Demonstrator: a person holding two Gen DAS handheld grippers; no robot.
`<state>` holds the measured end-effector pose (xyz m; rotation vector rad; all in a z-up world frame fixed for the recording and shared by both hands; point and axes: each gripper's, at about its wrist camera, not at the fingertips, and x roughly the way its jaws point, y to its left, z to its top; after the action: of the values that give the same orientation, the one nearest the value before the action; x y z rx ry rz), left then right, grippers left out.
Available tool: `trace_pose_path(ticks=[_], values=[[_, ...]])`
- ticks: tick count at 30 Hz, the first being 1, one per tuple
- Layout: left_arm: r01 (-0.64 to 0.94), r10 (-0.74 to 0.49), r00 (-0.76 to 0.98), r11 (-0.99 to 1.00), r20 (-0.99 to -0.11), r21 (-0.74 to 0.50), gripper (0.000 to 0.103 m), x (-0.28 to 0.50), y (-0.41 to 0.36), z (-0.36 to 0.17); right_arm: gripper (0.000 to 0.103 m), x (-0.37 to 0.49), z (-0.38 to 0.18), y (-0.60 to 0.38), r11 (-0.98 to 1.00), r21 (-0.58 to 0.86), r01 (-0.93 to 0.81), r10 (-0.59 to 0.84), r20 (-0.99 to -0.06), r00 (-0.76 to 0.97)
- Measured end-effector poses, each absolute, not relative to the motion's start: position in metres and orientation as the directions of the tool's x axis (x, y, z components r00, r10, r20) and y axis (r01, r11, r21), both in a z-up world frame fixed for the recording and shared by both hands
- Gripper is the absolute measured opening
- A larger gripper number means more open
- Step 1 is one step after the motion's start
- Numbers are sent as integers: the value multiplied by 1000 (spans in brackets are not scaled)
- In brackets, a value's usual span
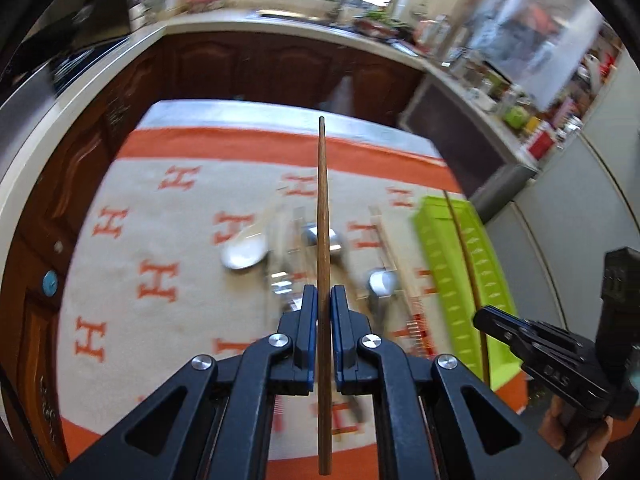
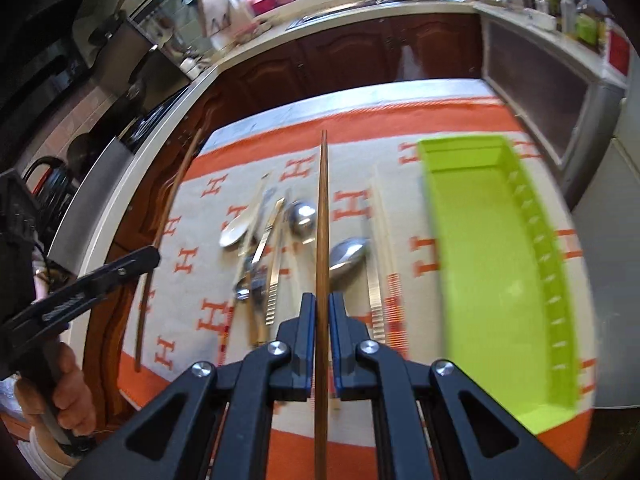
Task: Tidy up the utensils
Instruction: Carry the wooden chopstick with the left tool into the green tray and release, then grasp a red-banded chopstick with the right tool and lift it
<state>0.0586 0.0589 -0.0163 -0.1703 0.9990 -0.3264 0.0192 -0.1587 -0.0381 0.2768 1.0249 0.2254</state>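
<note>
My left gripper (image 1: pixel 323 290) is shut on a brown wooden chopstick (image 1: pixel 322 200) that points straight ahead, above the table. My right gripper (image 2: pixel 322 298) is shut on a second brown chopstick (image 2: pixel 322 216) in the same way. Each gripper shows in the other's view: the right gripper (image 1: pixel 478 316) by the lime-green tray (image 1: pixel 452 280), the left gripper (image 2: pixel 154 254) over the table's left edge. On the cloth below lie a white spoon (image 2: pixel 234 232), two metal spoons (image 2: pixel 302 216) (image 2: pixel 348 258), pale chopsticks (image 2: pixel 384 216) and other metal utensils. The green tray (image 2: pixel 480 260) holds nothing.
An orange-and-cream patterned cloth (image 2: pixel 192 256) covers the table. Dark wooden cabinets (image 2: pixel 352 60) and a cluttered counter run behind and to the left. A grey appliance (image 2: pixel 540 92) stands at the back right. A hand (image 2: pixel 68 396) grips the left tool's handle.
</note>
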Motion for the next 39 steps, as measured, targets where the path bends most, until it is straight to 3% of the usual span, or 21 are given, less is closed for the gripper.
trace_pose_path(ticks=[7, 17, 20, 22, 24, 39], values=[[372, -446, 426, 880, -787, -297, 4, 71, -61, -3, 7, 19, -22, -237, 968, 240, 72, 164, -825, 541], [389, -461, 298, 858, -836, -335, 5, 89, -149, -53, 7, 44, -56, -259, 975, 198, 104, 130, -879, 458], [369, -443, 307, 871, -842, -324, 26, 91, -148, -61, 8, 50, -65, -263, 977, 175, 123, 105, -893, 437], [352, -426, 342, 885, -837, -306, 52, 90, -140, -60, 8, 50, -67, -265, 976, 170, 134, 96, -894, 437], [334, -414, 388, 896, -823, -293, 65, 88, -128, -57, 8, 49, -67, -265, 975, 179, 134, 103, -890, 445], [213, -317, 468, 946, -825, -243, 67, 90, -19, -34, 10, 36, -40, -201, 970, 242, -32, 227, -849, 477]])
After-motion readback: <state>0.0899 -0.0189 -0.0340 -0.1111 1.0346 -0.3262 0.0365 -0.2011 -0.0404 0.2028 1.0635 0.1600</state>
